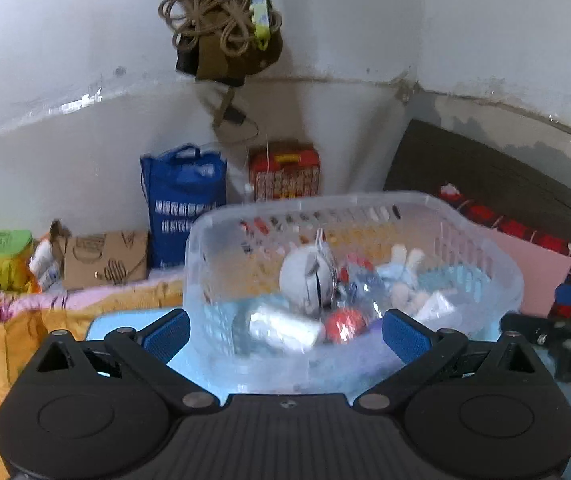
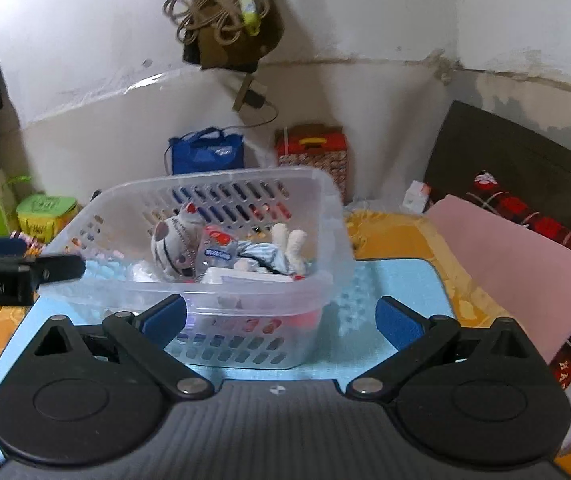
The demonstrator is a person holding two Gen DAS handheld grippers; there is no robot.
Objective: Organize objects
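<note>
Left wrist view: clear plastic basket with slotted sides (image 1: 485, 256) right ahead of left gripper (image 1: 285, 334), very close, on light blue mat (image 1: 125, 324). Fingers spread wide, holding nothing. Full of small stuff: grey striped cat plush (image 1: 305, 276), red ball (image 1: 345, 322).

Right wrist view: same basket (image 2: 325, 208) ahead, a bit left of right gripper (image 2: 281, 320), also wide and empty. Long side running left to right. Left one looks nearer.

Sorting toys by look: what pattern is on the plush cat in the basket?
Grey stripes on white plush cat; clearest in the right wrist view.
</note>
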